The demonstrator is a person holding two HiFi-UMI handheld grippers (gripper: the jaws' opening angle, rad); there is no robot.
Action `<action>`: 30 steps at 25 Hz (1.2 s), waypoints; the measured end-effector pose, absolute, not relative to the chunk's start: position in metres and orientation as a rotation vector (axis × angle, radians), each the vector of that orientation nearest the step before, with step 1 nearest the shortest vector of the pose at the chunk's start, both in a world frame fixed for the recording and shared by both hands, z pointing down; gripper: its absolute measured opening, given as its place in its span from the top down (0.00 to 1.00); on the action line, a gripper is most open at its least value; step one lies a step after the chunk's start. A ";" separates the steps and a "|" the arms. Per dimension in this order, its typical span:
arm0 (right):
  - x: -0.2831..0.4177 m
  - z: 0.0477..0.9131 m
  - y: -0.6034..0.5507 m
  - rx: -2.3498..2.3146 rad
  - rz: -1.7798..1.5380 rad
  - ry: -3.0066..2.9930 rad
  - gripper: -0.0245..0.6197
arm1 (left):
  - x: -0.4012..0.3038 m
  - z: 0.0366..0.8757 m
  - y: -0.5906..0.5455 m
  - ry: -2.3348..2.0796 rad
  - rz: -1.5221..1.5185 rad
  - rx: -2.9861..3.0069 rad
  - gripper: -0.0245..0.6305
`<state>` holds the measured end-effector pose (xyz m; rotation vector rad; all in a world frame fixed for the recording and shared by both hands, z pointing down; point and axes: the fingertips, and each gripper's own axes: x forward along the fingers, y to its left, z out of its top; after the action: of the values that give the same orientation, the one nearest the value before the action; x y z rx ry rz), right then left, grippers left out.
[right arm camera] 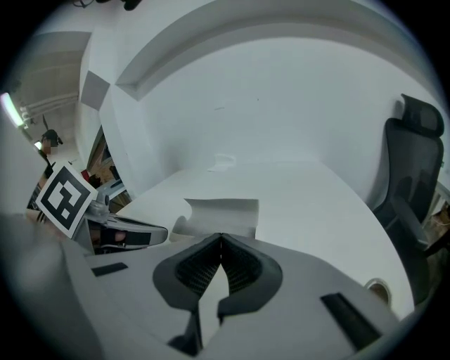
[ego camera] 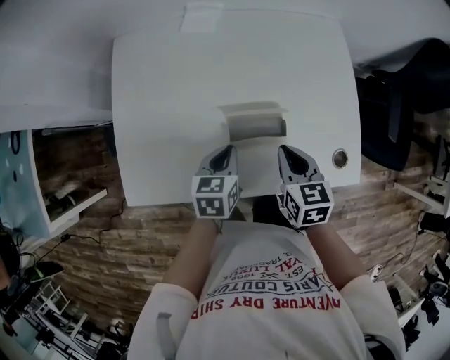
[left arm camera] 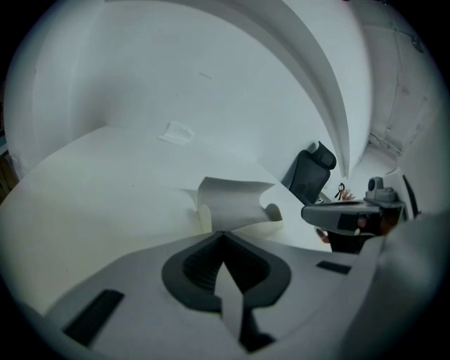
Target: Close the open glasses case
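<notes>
A white glasses case (ego camera: 256, 127) lies open near the front edge of the white table (ego camera: 162, 91), its lid standing up at the far side. Just in front of it, my left gripper (ego camera: 226, 150) points at its left end and my right gripper (ego camera: 287, 150) at its right end. Neither touches it. In the left gripper view the case (left arm camera: 232, 204) sits just beyond the shut jaws of that gripper (left arm camera: 223, 235). The right gripper view shows the case (right arm camera: 221, 215) past the shut tips of the right gripper (right arm camera: 221, 238). Nothing is held.
A round grommet hole (ego camera: 340, 157) sits in the table right of the case. A black office chair (ego camera: 394, 112) stands off the table's right side. A small white label (ego camera: 200, 17) lies at the far edge. A shelf unit (ego camera: 31, 183) stands to the left.
</notes>
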<state>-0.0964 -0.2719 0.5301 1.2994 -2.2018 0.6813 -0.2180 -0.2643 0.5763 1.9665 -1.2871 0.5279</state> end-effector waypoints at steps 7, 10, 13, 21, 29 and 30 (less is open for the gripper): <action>-0.098 0.532 -0.280 1.291 0.683 -2.202 0.94 | -0.217 0.586 -0.270 -1.255 0.525 1.952 0.96; -0.103 0.526 -0.293 1.260 0.649 -2.228 0.94 | -0.217 0.585 -0.269 -1.257 0.507 1.946 0.96; -0.109 0.514 -0.318 1.253 0.577 -2.267 0.94 | -0.217 0.586 -0.269 -1.257 0.506 1.943 0.96; -0.108 0.511 -0.372 1.290 0.438 -2.216 0.94 | -0.216 0.586 -0.270 -1.242 0.483 1.923 0.96; -0.101 0.529 -0.371 1.281 0.517 -2.160 0.94 | -0.216 0.586 -0.269 -1.220 0.458 1.903 0.96; -0.101 0.529 -0.369 1.283 0.528 -2.164 0.94 | -0.217 0.585 -0.269 -1.218 0.460 1.905 0.96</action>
<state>-0.1008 -0.3694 0.5286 1.2834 -2.1636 0.5285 -0.2166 -0.2691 0.5855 1.9049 -1.2180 0.4596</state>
